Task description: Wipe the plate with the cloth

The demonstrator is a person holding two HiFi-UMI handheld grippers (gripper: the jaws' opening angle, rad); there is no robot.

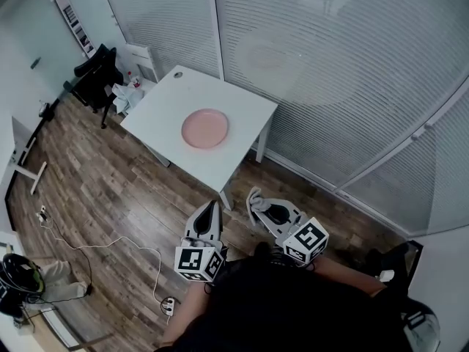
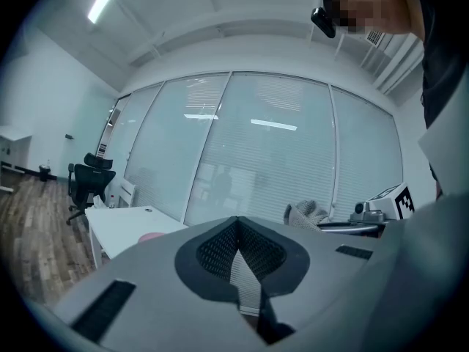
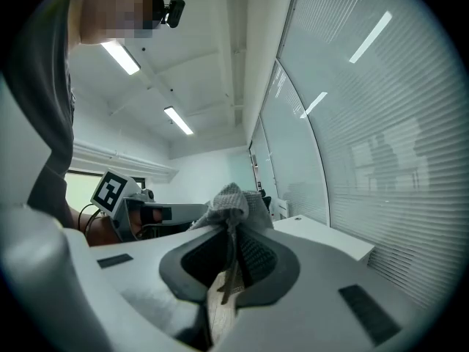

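One cloth (image 3: pixel 233 200) between right gripper (image 3: pixel 232 235) jaws

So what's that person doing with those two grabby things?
A person stands a little way from the white table, holding tongs in each hand. The right tongs are shut on a grey cloth. The left tongs are shut with nothing in them. A pink plate lies on the table and nothing touches it, so the wiping has not started yet.
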